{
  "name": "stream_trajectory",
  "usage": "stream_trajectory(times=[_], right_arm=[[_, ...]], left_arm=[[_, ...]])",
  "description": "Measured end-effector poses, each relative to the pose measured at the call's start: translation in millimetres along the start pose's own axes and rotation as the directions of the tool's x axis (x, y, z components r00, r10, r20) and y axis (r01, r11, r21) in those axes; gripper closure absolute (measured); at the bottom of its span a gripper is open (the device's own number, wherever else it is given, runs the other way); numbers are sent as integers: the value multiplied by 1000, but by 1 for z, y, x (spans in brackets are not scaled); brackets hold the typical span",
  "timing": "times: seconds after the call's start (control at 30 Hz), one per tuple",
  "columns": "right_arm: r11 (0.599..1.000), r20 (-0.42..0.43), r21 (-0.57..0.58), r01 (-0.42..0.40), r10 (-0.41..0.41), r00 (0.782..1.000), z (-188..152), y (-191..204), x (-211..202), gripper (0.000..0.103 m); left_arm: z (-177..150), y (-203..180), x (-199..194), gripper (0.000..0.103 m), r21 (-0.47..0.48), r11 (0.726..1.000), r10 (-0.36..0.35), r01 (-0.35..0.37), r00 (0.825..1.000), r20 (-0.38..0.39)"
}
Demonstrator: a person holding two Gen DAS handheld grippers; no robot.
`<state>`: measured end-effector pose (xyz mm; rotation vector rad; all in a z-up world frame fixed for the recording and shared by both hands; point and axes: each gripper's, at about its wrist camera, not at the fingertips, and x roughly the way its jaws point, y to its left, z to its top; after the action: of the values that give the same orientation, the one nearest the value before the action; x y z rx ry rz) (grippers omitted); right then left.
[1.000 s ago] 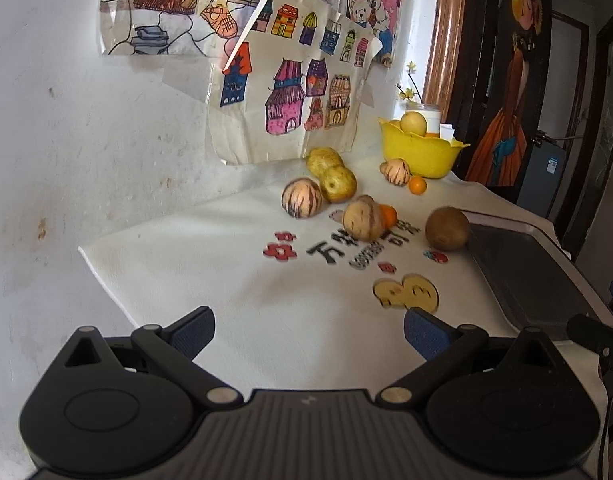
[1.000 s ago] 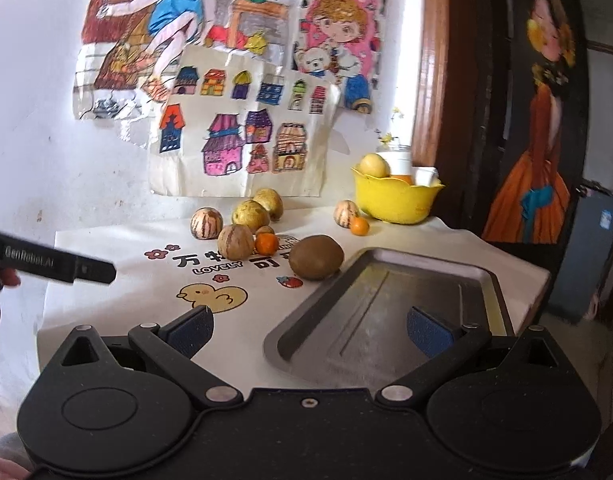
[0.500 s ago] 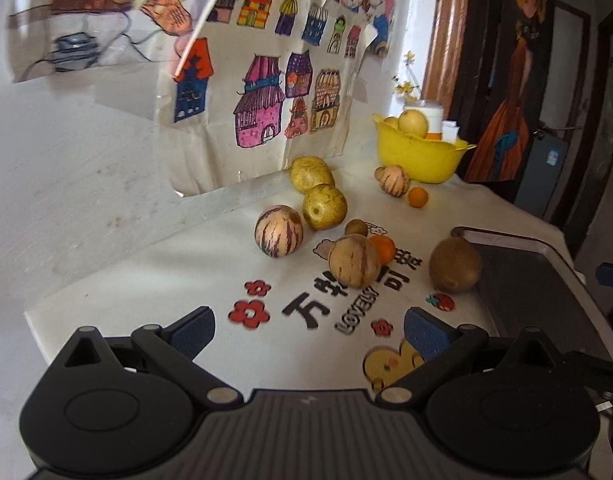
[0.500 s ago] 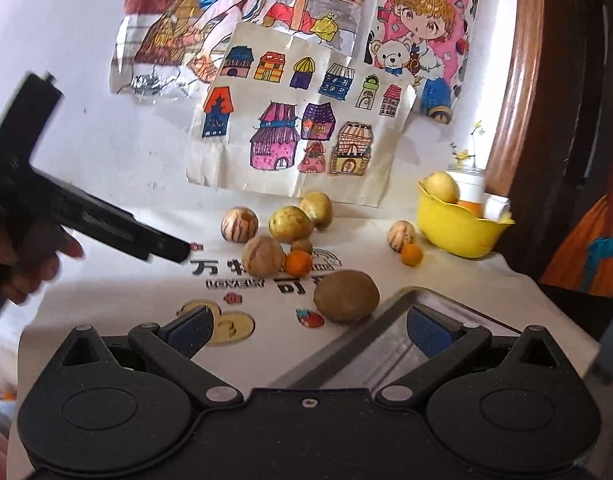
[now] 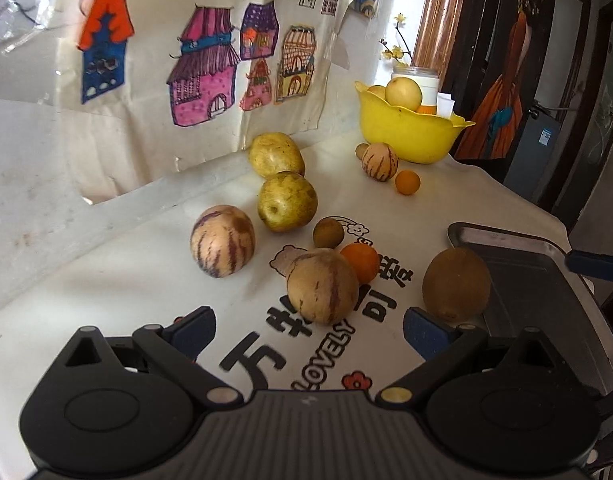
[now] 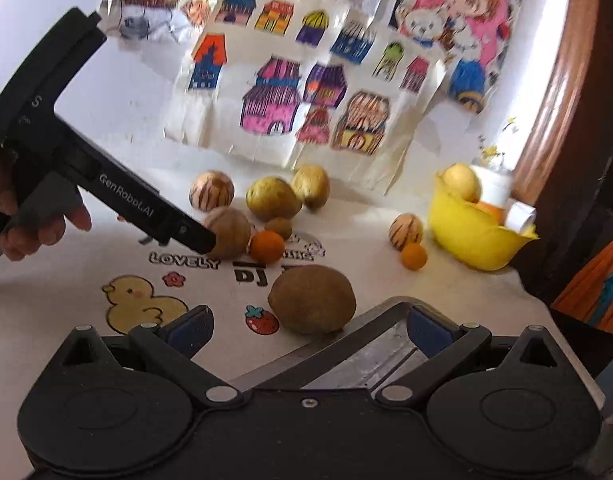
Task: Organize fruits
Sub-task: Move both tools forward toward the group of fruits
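Several fruits lie on a white printed cloth. A tan striped melon sits just ahead of my open left gripper, with a small orange touching it. A brown kiwi-like fruit rests against the grey metal tray. Farther back are a purple-striped melon, two yellow-green fruits, and a small brown one. My right gripper is open just short of the kiwi-like fruit, over the tray's corner. The left gripper appears beside the tan melon.
A yellow bowl with fruit stands at the back right, a striped melon and small orange beside it. Children's drawings hang on the wall behind. The table edge runs right of the tray. A hand holds the left gripper.
Both grippers have moved forward toward the fruits. The left one now reaches the tan striped melon; the right one has closed in on the brown fruit at the tray's corner.
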<state>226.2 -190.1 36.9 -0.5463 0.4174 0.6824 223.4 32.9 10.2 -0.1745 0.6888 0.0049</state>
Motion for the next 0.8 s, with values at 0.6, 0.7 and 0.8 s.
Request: stream_trajectory(times=[0.6, 0.7, 0.8], right_arm=[[997, -75, 4, -71, 71, 995, 11, -16, 58, 18], [996, -79, 0, -84, 84, 993, 12, -15, 61, 21], [996, -86, -7, -91, 90, 992, 12, -14, 65, 24]], left_arm=[[13, 2, 34, 32, -6, 1000, -26, 25, 999, -39], [14, 3, 35, 34, -10, 1000, -28, 28, 999, -37], [14, 2, 36, 38, -4, 1000, -31, 31, 999, -37]])
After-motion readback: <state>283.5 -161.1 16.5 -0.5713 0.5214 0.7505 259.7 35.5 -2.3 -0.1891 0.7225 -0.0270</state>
